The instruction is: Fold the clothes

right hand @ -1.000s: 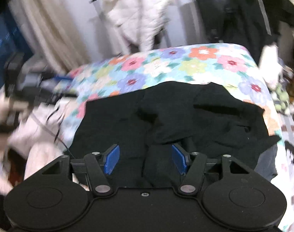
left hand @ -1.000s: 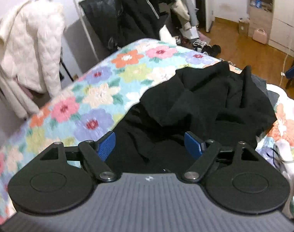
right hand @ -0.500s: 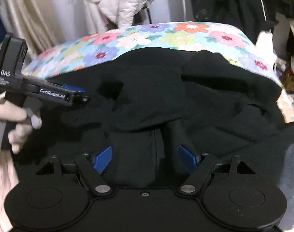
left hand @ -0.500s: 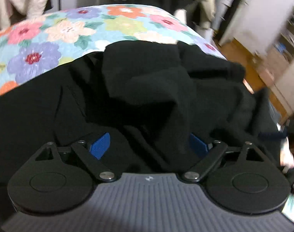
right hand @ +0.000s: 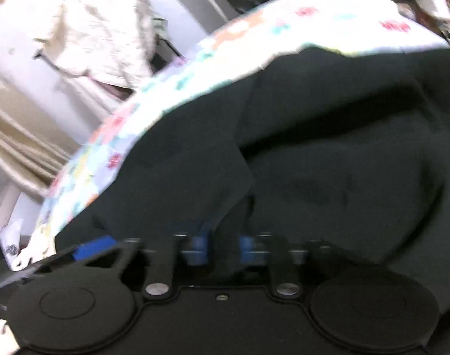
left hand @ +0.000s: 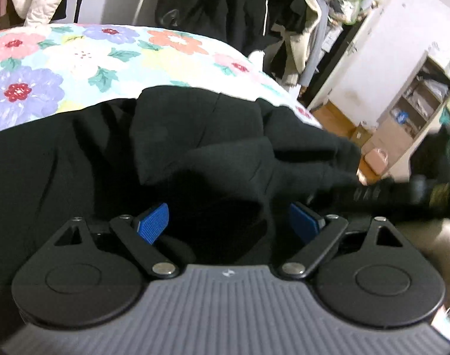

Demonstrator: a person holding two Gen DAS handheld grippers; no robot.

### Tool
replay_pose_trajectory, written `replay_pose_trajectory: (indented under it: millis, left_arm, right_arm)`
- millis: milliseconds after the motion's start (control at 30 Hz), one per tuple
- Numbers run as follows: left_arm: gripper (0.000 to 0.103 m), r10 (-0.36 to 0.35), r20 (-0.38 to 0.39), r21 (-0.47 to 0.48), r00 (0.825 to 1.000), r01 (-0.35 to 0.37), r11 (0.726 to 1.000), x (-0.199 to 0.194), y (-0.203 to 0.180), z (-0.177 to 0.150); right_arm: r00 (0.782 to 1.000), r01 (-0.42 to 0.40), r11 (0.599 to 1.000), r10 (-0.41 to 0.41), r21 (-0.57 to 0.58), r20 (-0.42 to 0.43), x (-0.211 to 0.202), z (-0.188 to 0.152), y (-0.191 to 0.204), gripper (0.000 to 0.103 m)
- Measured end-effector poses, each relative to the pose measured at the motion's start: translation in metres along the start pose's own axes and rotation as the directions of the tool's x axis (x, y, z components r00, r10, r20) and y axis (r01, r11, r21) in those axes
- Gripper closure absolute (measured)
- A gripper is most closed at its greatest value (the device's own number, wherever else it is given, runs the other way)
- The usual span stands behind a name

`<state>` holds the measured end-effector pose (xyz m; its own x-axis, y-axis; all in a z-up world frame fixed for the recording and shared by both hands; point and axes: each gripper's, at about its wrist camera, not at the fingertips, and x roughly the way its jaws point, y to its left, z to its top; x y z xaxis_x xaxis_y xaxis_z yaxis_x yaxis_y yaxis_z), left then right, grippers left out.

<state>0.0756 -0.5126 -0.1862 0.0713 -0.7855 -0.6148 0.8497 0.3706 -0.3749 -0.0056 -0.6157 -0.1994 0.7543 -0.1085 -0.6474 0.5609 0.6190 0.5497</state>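
Right wrist view smeared by motion: right gripper (right hand: 219,250) pads blurred, gap unreadable. Black garment (left hand: 195,153) runs off the left edge, folds lost in shadow. Dark object (left hand: 402,192) at right (possibly the other tool) too blurred to identify.

one black garment (left hand: 195,153), one floral bedspread (left hand: 77,59), one white quilted jacket (right hand: 85,23), two grippers (left hand: 227,224)

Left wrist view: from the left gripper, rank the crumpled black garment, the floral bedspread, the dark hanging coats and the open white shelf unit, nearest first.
1. Crumpled black garment: directly ahead, between the left gripper's open fingers.
2. Floral bedspread: beyond the garment, upper left.
3. Dark hanging coats at top centre and open white shelf unit at far right: both past the bed, too close to call.
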Motion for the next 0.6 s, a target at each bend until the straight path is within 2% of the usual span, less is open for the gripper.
replay_pose_trajectory:
  millis: [67, 100, 167, 200, 267, 333, 367, 400, 467, 533, 600]
  left_arm:
    - [0.014, 0.004, 0.007, 0.006, 1.0, -0.004, 1.0, -0.008, 0.002, 0.004]
    - [0.013, -0.021, 0.018, -0.016, 1.0, 0.021, 1.0, -0.016, 0.007, 0.009]
    - [0.013, -0.067, 0.041, -0.064, 0.997, 0.07, 0.996, -0.033, 0.017, 0.019]
    - [0.013, -0.073, 0.05, -0.105, 0.996, 0.078, 0.991, -0.041, 0.025, 0.022]
    - [0.013, -0.054, 0.071, -0.166, 0.996, 0.065, 0.984, -0.058, 0.041, 0.026]
    - [0.013, 0.0, 0.064, -0.145, 0.998, 0.009, 0.989, -0.066, 0.047, 0.025]
    - [0.013, 0.006, 0.042, -0.139, 0.999, 0.0, 0.99, -0.065, 0.05, 0.023]
    - [0.013, -0.001, 0.016, -0.163, 1.0, 0.004, 0.987, -0.061, 0.054, 0.02]
    - [0.013, -0.017, -0.038, -0.225, 0.999, 0.008, 0.974, -0.05, 0.062, 0.014]
    - [0.013, -0.026, -0.074, -0.241, 0.997, 0.007, 0.97, -0.041, 0.064, 0.01]
    - [0.013, -0.018, -0.107, -0.234, 0.994, -0.007, 0.972, -0.037, 0.062, 0.006]
  right_arm:
    - [0.998, -0.009, 0.993, 0.017, -0.119, 0.063, -0.018, -0.003, 0.016, 0.092]
    - [0.996, -0.019, 0.985, 0.034, -0.172, 0.085, -0.026, -0.006, 0.024, 0.092]
    - [0.989, -0.088, 0.971, 0.112, -0.222, 0.1, -0.046, -0.017, 0.04, 0.093]
    - [0.987, -0.087, 0.951, 0.122, -0.298, 0.103, -0.056, -0.029, 0.053, 0.093]
    - [0.985, -0.073, 0.888, 0.135, -0.454, 0.107, -0.075, -0.054, 0.081, 0.093]
    - [0.991, 0.005, 0.792, 0.079, -0.61, 0.11, -0.086, -0.078, 0.107, 0.094]
    - [0.993, 0.032, 0.771, 0.045, -0.635, 0.105, -0.087, -0.085, 0.114, 0.094]
    - [0.995, 0.037, 0.767, 0.029, -0.641, 0.093, -0.086, -0.091, 0.117, 0.094]
    - [0.997, 0.021, 0.742, 0.032, -0.671, 0.067, -0.083, -0.1, 0.123, 0.094]
    - [0.999, -0.011, 0.711, 0.033, -0.703, 0.018, -0.074, -0.105, 0.132, 0.094]
    - [0.996, -0.085, 0.742, 0.064, -0.665, -0.055, -0.066, -0.107, 0.133, 0.094]
